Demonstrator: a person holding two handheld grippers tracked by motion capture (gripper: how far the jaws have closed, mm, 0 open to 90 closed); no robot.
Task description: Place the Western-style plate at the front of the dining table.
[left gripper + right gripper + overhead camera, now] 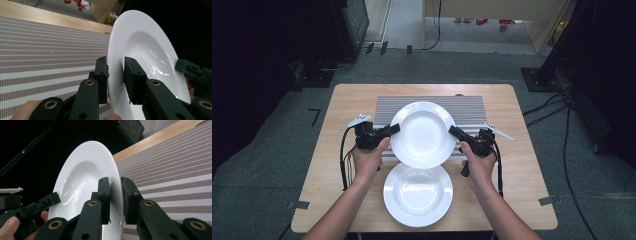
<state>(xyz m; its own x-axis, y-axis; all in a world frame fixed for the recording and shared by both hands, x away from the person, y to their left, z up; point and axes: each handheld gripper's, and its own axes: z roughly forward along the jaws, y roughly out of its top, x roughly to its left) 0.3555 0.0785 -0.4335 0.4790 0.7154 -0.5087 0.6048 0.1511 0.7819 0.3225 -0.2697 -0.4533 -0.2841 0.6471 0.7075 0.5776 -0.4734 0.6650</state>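
Left gripper and right gripper pinch opposite rims of the raised plate. Uneven grip, and it could drop onto the lower plate.

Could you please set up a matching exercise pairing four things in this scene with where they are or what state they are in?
Things:
1. upper plate
2. lower plate
3. striped mat
4. left gripper

Places or states:
A. lies flat on the wooden table, nearest the person
B. spread across the far middle of the table
C. held at its rim from both sides
D. jaws clamped on a plate's left rim

Right pairs: 1-C, 2-A, 3-B, 4-D. The right gripper grips the opposite rim of the upper plate.
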